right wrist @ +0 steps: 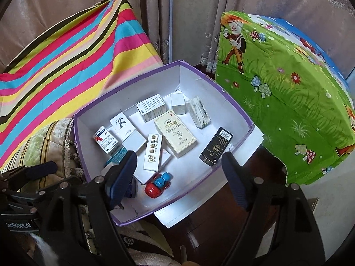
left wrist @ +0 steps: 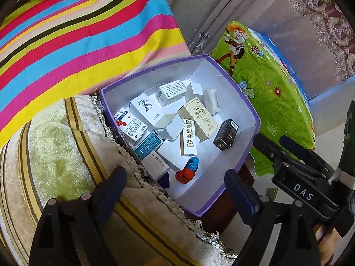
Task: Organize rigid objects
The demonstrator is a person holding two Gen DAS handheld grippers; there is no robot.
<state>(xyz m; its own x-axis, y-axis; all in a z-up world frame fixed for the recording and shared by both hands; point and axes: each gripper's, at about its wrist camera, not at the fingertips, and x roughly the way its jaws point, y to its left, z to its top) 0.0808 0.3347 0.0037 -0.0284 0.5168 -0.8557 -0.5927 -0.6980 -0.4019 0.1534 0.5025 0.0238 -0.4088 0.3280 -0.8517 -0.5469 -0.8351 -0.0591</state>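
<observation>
Purple-walled cardboard box [right wrist: 228, 106] sits ahead of both your grippers, open-topped, white inside, holding the task's small things. Your right gripper [right wrist: 179, 177] hangs over its near corner with jaws spread wide and nothing between the pads; your left gripper [left wrist: 175, 190] likewise stands wide apart and empty, its left finger over the plush striped cushion [left wrist: 55, 155], its right finger past the box's near wall.

Inside you can count about a dozen small cartons: a cream carton [right wrist: 175, 133] is the largest, then one marked "DING ZHI DENTAL" [right wrist: 153, 153], one black carton [right wrist: 216, 146] lying apart beyond your right finger, and white ones behind. One red and blue toy car [right wrist: 158, 185] lies just ahead, between your right jaws.

Only your right view shows the white sheet [right wrist: 255, 137] under the box and the dark wooden surface [right wrist: 210, 217] bearing it. Only your left view shows the other gripper.

Two draped cloths flank the box: striped [right wrist: 77, 55] and green cartoon-print [right wrist: 288, 99]. Curtains [right wrist: 182, 22] hang behind.
</observation>
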